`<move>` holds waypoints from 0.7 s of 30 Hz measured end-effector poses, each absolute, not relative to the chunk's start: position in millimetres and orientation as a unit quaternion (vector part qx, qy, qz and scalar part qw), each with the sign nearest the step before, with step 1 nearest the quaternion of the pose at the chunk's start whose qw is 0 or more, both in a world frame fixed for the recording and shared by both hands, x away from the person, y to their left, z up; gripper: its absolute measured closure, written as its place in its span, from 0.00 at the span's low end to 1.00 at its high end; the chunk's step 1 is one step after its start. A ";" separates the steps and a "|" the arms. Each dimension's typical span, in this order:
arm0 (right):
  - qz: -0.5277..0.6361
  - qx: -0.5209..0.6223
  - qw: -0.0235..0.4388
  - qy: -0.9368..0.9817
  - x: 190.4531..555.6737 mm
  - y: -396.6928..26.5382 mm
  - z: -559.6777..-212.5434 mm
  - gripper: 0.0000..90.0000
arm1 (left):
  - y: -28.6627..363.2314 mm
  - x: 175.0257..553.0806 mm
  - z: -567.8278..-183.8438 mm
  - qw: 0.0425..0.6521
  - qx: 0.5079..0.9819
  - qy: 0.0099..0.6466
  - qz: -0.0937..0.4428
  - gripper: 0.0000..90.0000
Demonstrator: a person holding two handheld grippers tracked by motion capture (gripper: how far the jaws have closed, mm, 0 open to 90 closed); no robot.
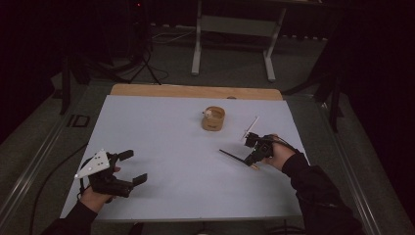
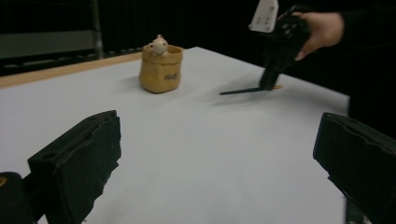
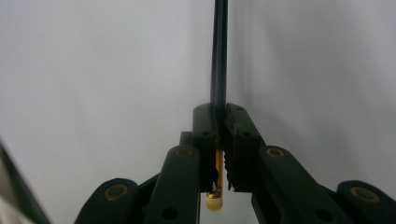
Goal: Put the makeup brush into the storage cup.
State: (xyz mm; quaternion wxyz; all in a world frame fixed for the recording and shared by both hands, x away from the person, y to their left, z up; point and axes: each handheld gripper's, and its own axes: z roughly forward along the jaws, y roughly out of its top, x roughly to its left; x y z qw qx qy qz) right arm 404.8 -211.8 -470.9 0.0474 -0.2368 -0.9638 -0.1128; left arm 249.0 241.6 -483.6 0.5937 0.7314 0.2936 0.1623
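The high view looks forward and down over the whole worktop. The left gripper view sits low, facing across it; both share the small pot. The right gripper view looks closely down at the worktop surface.

One dark pencil, one tan pouch-shaped holder, one white stick, two grippers.
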 end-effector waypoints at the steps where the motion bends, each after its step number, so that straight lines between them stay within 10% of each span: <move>1: -0.115 -0.237 0.046 -0.964 403.9 -210.3 -470.4 0.93 | 239.7 250.2 -482.7 0.591 0.735 0.290 0.164 0.01; 21: -0.123 -0.215 0.091 -0.965 399.7 -187.1 -460.8 0.93 | 191.4 280.0 -466.9 0.552 0.793 0.212 0.145 0.01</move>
